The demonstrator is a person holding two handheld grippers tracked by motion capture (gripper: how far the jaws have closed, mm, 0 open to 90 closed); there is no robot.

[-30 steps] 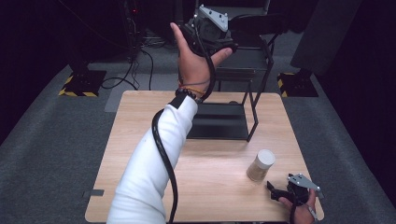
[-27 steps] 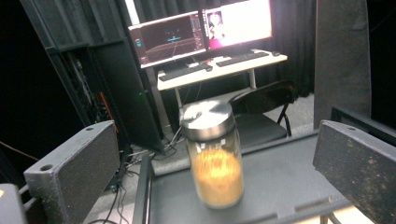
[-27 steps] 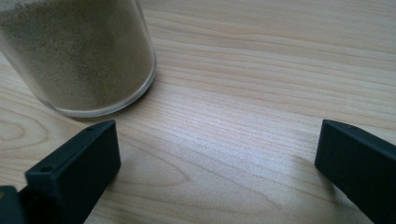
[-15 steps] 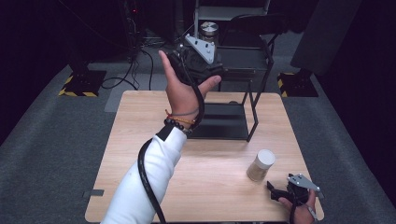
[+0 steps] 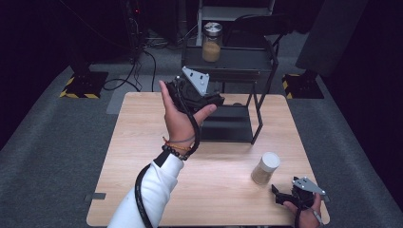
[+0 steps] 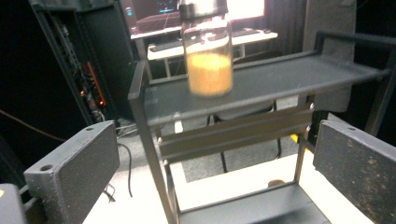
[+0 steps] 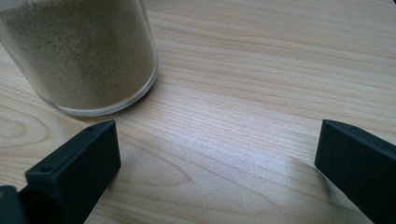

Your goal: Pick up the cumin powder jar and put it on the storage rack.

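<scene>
A glass jar of yellow-orange powder (image 5: 212,42) with a metal lid stands on the top shelf of a black rack (image 5: 228,58). My left gripper (image 5: 209,97) is held in the air in front of the rack, below that shelf. In the left gripper view it (image 6: 212,140) is open and holds nothing, and the jar (image 6: 208,51) is ahead on the shelf (image 6: 280,79). A second jar (image 5: 265,167), white-lidded and filled with tan powder, stands on the table. My right gripper (image 5: 280,194) rests open just in front of it; the jar (image 7: 79,51) is beyond its left jaw.
The rack's lower shelf (image 5: 228,124) sits on the wooden table (image 5: 142,142) at the back middle. A cable trails from the left gripper down along the white sleeve (image 5: 152,190). Dark equipment and cables stand on the floor behind the table.
My left hand has drawn the gripper down and back from the top shelf toward the table. The jar on the top shelf, hidden a second ago, now stands in plain sight. The right gripper has not moved.
</scene>
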